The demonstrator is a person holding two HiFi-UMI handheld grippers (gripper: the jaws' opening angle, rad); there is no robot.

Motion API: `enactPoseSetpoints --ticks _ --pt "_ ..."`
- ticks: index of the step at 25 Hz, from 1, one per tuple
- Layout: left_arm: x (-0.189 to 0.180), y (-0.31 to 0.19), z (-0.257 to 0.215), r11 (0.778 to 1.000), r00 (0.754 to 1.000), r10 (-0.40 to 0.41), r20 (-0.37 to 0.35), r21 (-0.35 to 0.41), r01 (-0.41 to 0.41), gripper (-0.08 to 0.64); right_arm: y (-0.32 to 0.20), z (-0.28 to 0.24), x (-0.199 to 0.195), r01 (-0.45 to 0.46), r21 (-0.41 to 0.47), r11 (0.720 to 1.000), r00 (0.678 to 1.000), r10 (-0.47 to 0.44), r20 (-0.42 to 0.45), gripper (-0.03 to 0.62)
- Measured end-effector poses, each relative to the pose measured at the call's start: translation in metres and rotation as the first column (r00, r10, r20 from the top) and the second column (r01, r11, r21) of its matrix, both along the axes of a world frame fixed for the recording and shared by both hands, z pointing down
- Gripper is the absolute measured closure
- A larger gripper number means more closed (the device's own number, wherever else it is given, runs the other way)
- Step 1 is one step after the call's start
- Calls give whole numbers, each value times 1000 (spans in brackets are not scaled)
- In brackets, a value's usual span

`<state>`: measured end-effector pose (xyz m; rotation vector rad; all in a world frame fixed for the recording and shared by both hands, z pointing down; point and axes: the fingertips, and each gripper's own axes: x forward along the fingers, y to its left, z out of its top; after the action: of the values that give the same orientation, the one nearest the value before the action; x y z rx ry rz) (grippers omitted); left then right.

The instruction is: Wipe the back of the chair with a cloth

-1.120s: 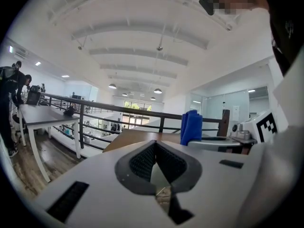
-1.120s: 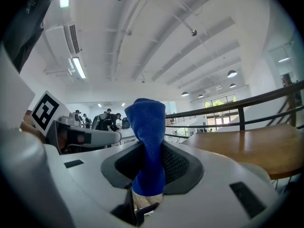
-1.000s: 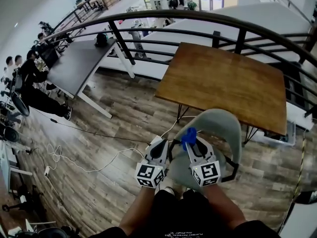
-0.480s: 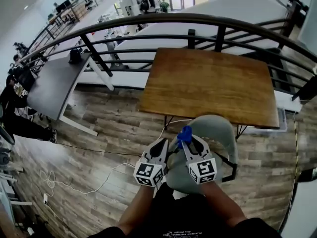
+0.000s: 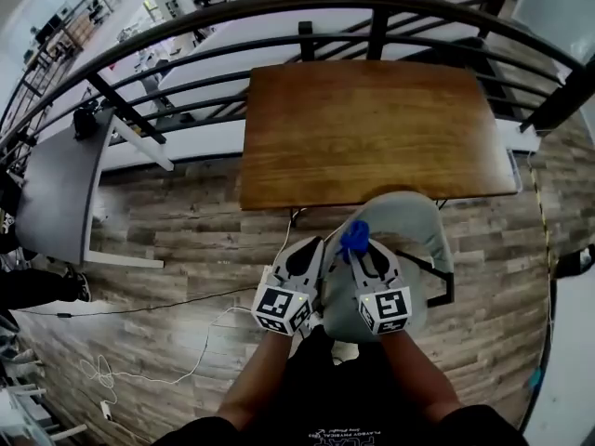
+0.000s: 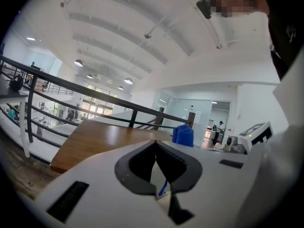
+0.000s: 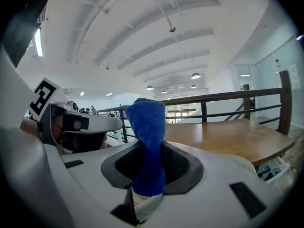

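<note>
1. The right gripper [image 7: 149, 158] has its jaws clamped on a folded blue microfibre cloth [image 7: 147, 127]. The cloth stands up out of the jaws in a thick roll, and only its lower end sits inside the grip. A hard sideways drag on the chair could pull it loose.
2. The left gripper [image 6: 156, 146] has its jaws closed together with nothing held. It is just beside the right one and has no hold on the chair. A firm stroke could therefore push the chair away instead of cleaning it.
3. In the head view the cloth [image 5: 354, 236] sits over the near rim of the rounded grey plastic chair [image 5: 420, 235]. The chair is drawn up to the brown wooden table [image 5: 372, 124]. Whether the cloth touches the shell, I cannot tell.
4. The cloth reaches past the jaw tips as a narrow tuft. If the right gripper [image 5: 363, 254] tilts too flat, its hard tips may scrape the chair's back instead of the cloth.
5. The left gripper [image 5: 310, 252] lies close alongside, so a wide stroke to the left could knock into it.
</note>
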<state>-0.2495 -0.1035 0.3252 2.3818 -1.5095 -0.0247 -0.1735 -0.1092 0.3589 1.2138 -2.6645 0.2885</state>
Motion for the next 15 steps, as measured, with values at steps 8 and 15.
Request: enactPoseSetpoints --ticks 8,15 --pt "15 -14 42 995 998 62 -16 -79 -63 554 -23 38 16 -84 -36 996 995 82 -55 483" --pt "24 -41 88 987 998 68 -1 -143 -67 554 -49 81 17 -97 -80 992 994 91 -68 483"
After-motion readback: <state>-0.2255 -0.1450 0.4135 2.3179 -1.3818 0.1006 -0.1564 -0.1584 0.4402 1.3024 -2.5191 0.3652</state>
